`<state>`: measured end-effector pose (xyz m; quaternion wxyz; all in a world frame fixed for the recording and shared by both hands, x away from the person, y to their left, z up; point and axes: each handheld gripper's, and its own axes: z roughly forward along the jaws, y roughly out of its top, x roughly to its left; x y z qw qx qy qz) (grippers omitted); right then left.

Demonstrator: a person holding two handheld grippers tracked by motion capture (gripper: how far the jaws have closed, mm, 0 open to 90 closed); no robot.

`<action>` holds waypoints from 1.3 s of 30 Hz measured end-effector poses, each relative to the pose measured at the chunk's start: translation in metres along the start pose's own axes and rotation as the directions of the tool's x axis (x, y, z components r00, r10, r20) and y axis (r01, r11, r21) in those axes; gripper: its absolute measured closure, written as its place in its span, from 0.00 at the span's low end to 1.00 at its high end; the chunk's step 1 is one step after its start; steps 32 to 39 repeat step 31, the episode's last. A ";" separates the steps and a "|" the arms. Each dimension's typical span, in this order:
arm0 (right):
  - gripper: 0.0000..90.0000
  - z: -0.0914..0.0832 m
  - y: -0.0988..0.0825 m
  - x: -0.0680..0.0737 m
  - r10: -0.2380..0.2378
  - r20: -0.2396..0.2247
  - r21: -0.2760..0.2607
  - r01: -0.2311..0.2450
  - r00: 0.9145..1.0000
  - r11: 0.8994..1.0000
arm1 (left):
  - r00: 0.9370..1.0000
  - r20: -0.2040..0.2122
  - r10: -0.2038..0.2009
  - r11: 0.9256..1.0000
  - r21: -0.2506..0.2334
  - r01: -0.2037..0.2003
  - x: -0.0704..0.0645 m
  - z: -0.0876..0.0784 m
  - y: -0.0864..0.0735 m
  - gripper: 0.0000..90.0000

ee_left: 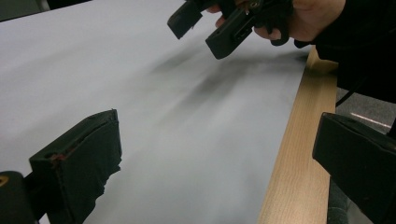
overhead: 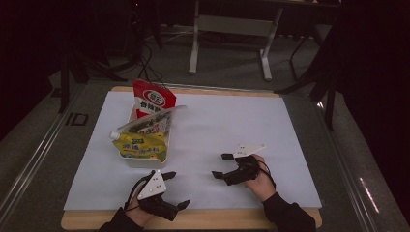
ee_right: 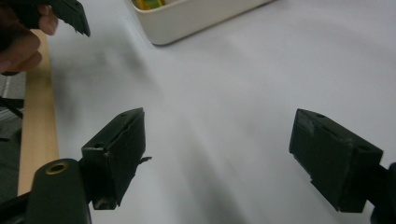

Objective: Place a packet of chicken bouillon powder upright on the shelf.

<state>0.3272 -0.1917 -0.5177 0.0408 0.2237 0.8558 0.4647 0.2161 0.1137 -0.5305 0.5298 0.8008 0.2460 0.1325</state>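
Observation:
A white bin (overhead: 145,158) stands at the left of the white sheet (overhead: 232,125) and holds a red pouch (overhead: 153,99), a pale printed pouch (overhead: 150,122) and a yellow spouted pouch (overhead: 140,145). My left gripper (overhead: 178,189) sits near the front edge, just below the bin, open and empty. My right gripper (overhead: 221,166) lies to its right, open, its jaws pointing left over bare sheet. In the left gripper view my jaws (ee_left: 219,158) stand wide apart, with the right gripper (ee_left: 210,28) beyond. The right gripper view has its jaws (ee_right: 224,154) spread, the bin (ee_right: 187,18) ahead.
The table's wooden front edge (overhead: 193,220) runs just below both hands and appears as a strip (ee_left: 299,154) in the left gripper view. Grey floor, cables and table legs (overhead: 227,48) lie beyond the far edge. The sheet's middle and right are bare.

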 end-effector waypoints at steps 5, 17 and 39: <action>0.20 -0.007 -0.013 -0.001 0.001 0.030 0.017 -0.002 1.000 1.000 | 1.000 0.000 0.004 1.000 0.002 -0.004 0.000 0.000 0.000 0.03; 0.18 -0.026 -0.032 -0.008 0.031 0.073 -0.010 -0.031 0.997 0.999 | 1.000 0.001 0.005 1.000 0.000 -0.005 0.000 0.000 0.000 0.03; 0.17 -0.025 -0.038 -0.013 0.008 0.084 -0.008 -0.008 0.996 1.000 | 1.000 0.006 0.002 1.000 0.010 -0.002 0.000 0.001 -0.003 0.03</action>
